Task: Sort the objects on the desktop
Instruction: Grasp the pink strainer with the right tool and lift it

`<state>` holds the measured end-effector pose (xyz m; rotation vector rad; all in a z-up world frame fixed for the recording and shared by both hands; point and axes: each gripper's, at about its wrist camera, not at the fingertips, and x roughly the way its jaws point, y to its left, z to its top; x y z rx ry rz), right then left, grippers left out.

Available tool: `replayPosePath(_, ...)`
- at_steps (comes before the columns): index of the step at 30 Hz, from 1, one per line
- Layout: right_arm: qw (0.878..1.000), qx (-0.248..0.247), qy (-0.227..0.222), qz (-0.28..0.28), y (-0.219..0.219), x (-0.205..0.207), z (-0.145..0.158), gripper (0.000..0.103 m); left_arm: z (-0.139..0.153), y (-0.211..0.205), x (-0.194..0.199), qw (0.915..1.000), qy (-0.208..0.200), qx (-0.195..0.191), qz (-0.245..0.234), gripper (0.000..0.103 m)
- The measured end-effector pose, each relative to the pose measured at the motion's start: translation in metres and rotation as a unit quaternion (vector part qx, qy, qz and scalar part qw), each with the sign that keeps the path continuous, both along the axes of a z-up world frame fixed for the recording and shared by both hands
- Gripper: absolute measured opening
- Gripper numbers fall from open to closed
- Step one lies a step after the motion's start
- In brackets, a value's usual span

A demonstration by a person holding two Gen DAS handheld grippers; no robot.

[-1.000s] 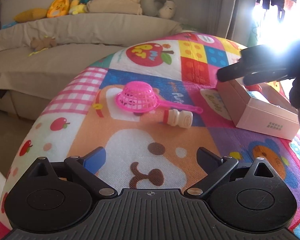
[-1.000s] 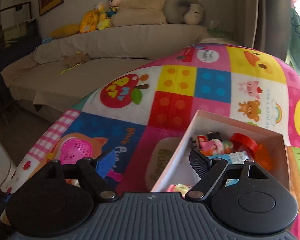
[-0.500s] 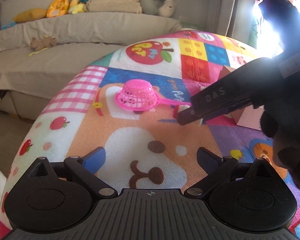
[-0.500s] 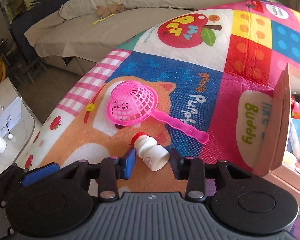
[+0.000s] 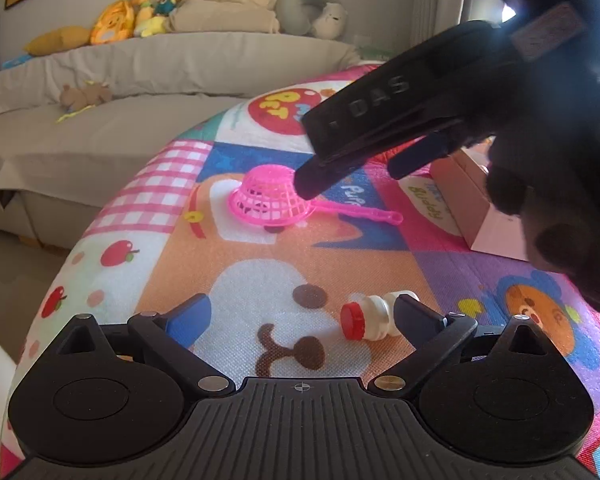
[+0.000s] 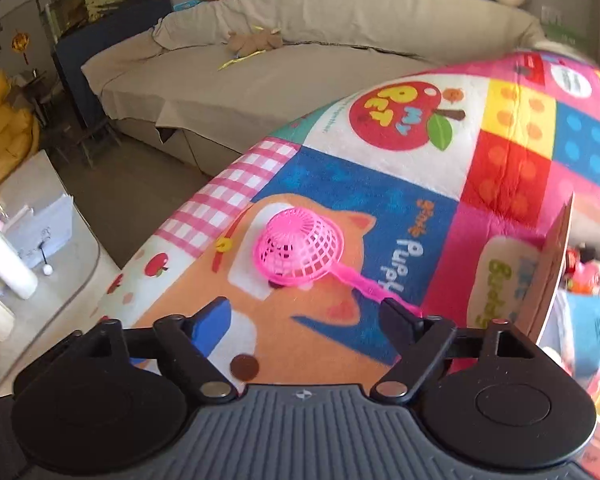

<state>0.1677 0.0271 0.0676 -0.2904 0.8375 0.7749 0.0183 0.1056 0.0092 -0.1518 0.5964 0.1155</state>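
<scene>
item: small white bottle (image 5: 374, 317), red cap; now lying on the play mat (image 5: 260, 272) just beside the left gripper (image 5: 302, 312), whose jaws stand apart, empty. half a second ago it sat between the right gripper (image 6: 306, 314) jaws; those are opening, nothing between them, over the pink strainer (image 6: 300, 254). bottle unsorted; box (image 5: 472, 196) lies right

A bright patchwork cartoon mat (image 5: 260, 272) covers the bench. On it lie a pink toy strainer (image 5: 270, 198), dome up with its handle stretched toward a pink cardboard box (image 5: 496, 228), and a small white red-capped bottle (image 5: 370, 317) on its side.
</scene>
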Motion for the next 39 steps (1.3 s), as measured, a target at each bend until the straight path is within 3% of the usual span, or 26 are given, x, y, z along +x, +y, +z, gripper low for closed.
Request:
replayPosePath(8,0.999,-0.049,0.011,0.016,0.071,0.057,-0.029,0.087,-0.002,0.007,0.003,0.9995,0.01,-0.028,0.006,0.101)
replayPosePath(9,0.998,-0.051,0.02,0.015,0.075,0.062,-0.034,0.085,-0.002,0.008,0.003,0.9994,0.011,-0.032,0.007,0.101)
replayPosePath(11,0.998,-0.051,0.038,0.017,0.076,0.068,-0.039,0.072,-0.002,0.008,0.002,0.9994,0.011,-0.034,0.006,0.101)
replayPosePath(14,0.999,-0.03,0.03,0.023,0.065,0.059,-0.031,0.072,-0.003,0.009,0.002,0.9994,0.009,-0.032,0.004,0.101)
replayPosePath(18,1.0,0.02,0.015,0.004,0.026,0.039,0.008,0.072,-0.003,0.008,0.002,0.9994,0.01,-0.032,0.004,0.101)
replayPosePath(20,0.999,0.047,0.012,-0.006,-0.004,0.024,0.03,0.061,-0.003,0.007,0.003,0.9995,0.01,-0.03,0.004,0.101)
replayPosePath(26,0.992,0.104,0.006,-0.074,-0.113,-0.033,0.066,0.056,-0.003,0.005,0.006,0.9995,0.016,-0.025,0.005,0.101)
replayPosePath(32,0.977,0.127,0.027,-0.168,-0.201,-0.069,0.068,0.056,-0.002,0.001,0.006,0.9997,0.021,-0.009,0.005,0.101)
replayPosePath(39,0.965,0.121,0.046,-0.228,-0.255,-0.096,0.056,0.056,0.006,-0.009,-0.001,0.9996,0.002,0.007,-0.029,0.101)
